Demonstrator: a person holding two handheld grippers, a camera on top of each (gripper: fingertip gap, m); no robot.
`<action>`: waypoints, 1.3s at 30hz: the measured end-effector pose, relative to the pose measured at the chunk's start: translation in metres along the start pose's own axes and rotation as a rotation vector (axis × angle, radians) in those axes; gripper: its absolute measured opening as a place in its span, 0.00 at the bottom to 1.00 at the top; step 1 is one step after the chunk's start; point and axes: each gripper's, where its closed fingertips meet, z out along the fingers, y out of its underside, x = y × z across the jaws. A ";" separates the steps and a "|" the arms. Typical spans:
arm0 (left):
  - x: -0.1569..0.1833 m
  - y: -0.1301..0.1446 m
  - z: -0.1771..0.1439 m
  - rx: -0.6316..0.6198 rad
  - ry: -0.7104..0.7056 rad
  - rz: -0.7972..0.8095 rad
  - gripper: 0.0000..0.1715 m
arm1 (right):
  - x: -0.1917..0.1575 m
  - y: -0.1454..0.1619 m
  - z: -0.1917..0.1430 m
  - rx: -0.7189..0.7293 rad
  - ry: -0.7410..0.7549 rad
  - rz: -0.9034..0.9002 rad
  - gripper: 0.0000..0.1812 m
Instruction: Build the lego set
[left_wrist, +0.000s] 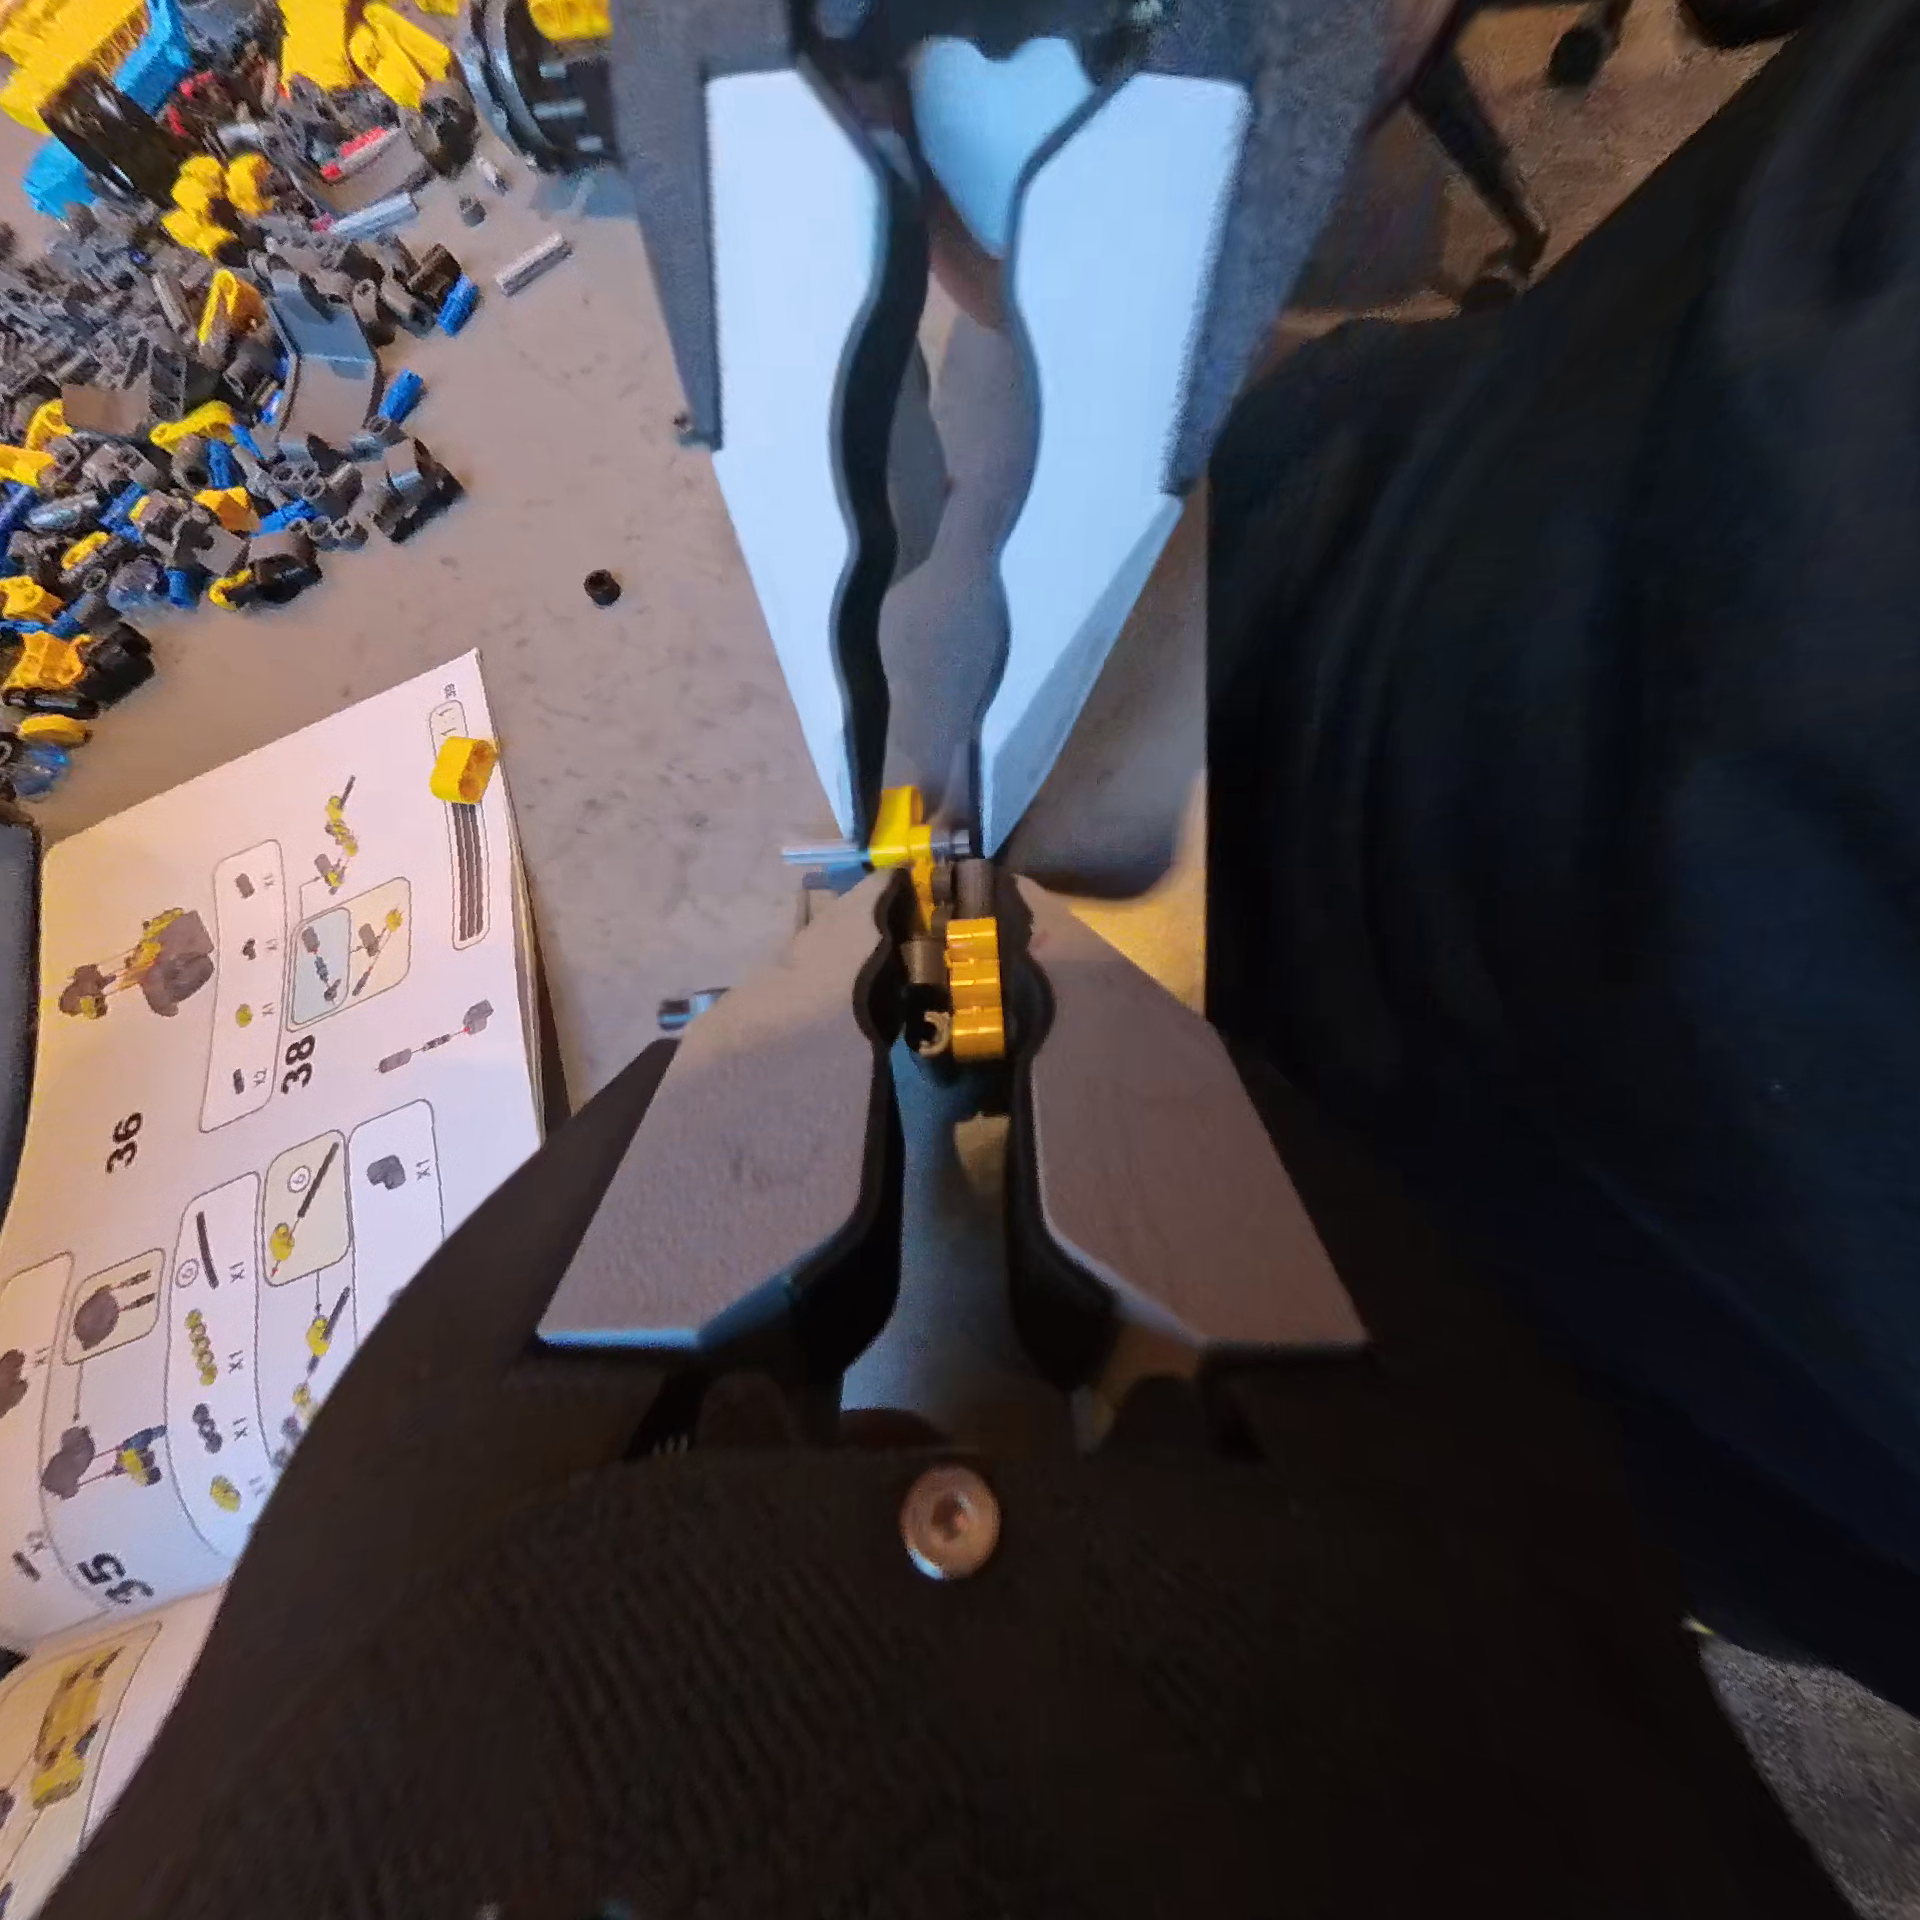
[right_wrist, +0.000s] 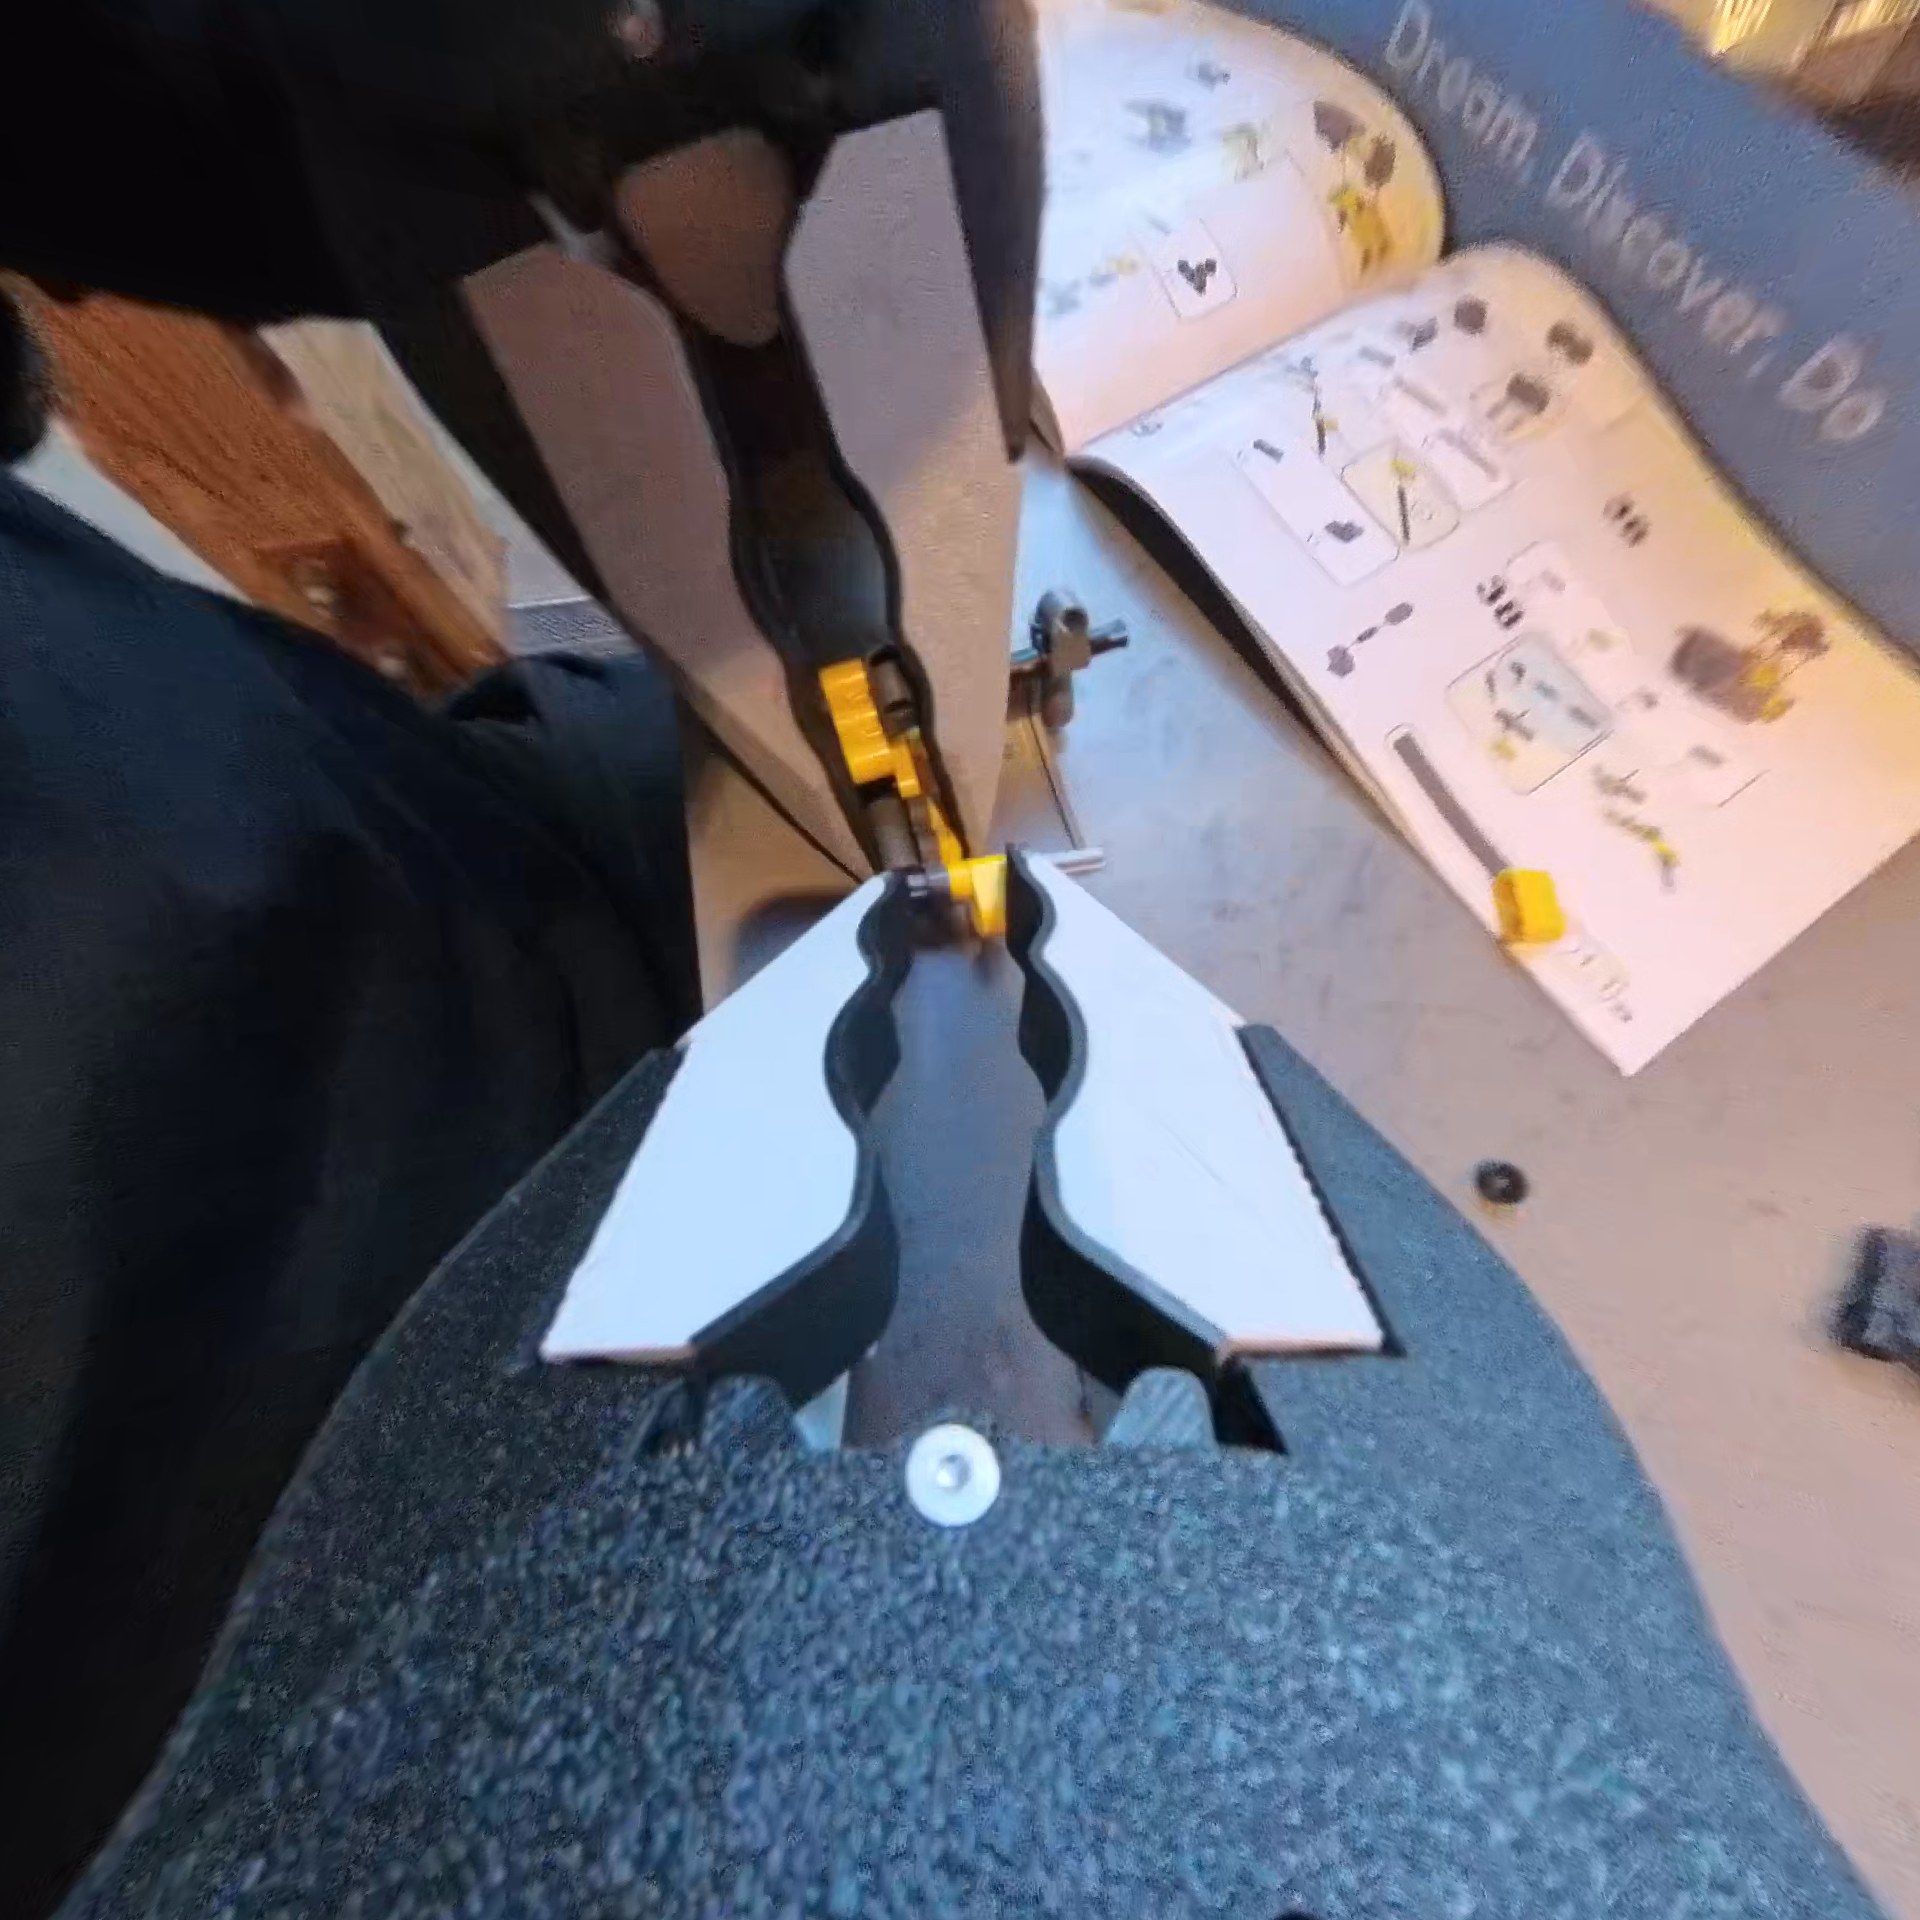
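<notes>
Meeting tip to tip above the desk (left_wrist: 644, 748), the two grippers share one small assembly of building-toy parts. The left gripper (left_wrist: 940, 935) is closed on a yellow and dark grey assembly (left_wrist: 961, 982), a short yellow beam beside a dark pin-like piece, pinched between its black inner pads. The right gripper (right_wrist: 951, 888) is narrowed on a small yellow connector (right_wrist: 979, 883) threaded on a thin grey axle (left_wrist: 816, 854) (the axle's free end pokes out sideways past the fingertips), and that connector touches the front of the held assembly.

An open instruction booklet (left_wrist: 270, 1039) lies on the desk beside the grippers, with a loose yellow brick (left_wrist: 462, 769) resting on its page. A heap of loose yellow, blue, grey and black parts (left_wrist: 156, 436) lies well apart, beyond the booklet. A small black ring (left_wrist: 603, 587) sits alone between the heap and the grippers. A person's dark clothing (left_wrist: 1558, 831) fills the other side.
</notes>
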 end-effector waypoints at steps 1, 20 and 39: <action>-0.001 0.000 0.000 -0.003 -0.017 0.018 0.08 | 0.000 -0.001 0.001 -0.005 -0.029 0.063 0.09; 0.014 -0.003 0.001 0.031 0.002 0.281 0.09 | -0.004 0.002 -0.026 0.038 -0.159 0.134 0.23; 0.014 0.000 0.000 0.012 0.087 0.153 0.09 | -0.002 0.009 -0.002 -0.040 0.063 -0.316 0.08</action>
